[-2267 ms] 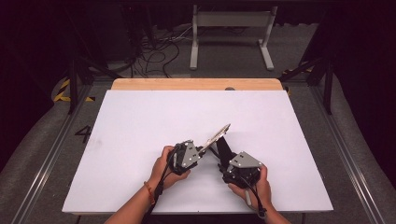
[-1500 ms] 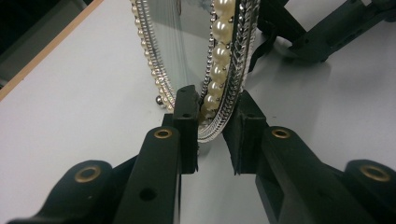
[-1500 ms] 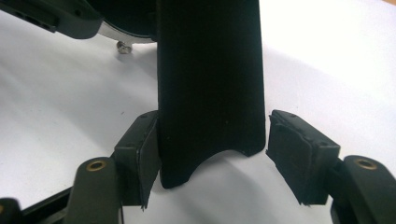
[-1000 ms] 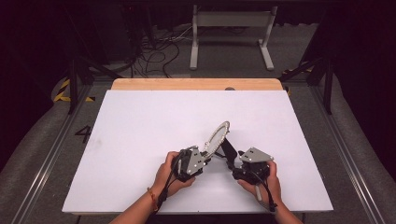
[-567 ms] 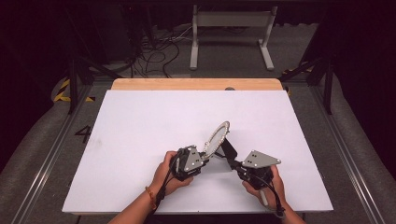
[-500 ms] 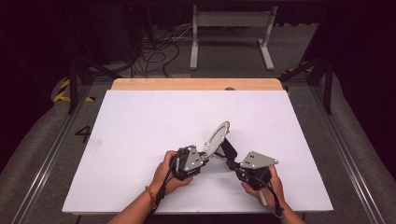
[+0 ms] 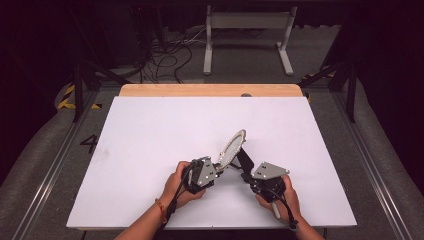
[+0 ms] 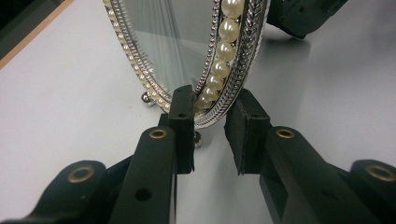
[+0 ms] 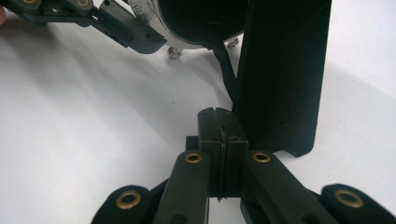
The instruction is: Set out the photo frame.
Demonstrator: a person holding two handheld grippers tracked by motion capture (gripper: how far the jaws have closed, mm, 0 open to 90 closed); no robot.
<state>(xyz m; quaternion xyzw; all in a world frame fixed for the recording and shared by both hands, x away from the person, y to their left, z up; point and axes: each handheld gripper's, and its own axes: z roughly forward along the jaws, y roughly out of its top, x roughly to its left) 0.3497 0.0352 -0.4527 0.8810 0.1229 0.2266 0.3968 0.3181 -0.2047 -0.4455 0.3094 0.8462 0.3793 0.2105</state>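
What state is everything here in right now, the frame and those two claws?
Oval silver picture frame with pearl trim: tilted upright on the white table, black back stand swung out.
Left claw: shut on the frame's lower rim.
Right claw: shut, empty, beside the stand.

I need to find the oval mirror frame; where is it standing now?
In the high view, the oval mirror frame stands tilted on the white table, near its front edge, between the left tongs and the right tongs.

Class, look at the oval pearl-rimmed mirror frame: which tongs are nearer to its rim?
Left. The left tongs straddle the pearl-rimmed mirror frame's lower rim. The right tongs are shut with nothing between them, behind the frame beside its black back stand.
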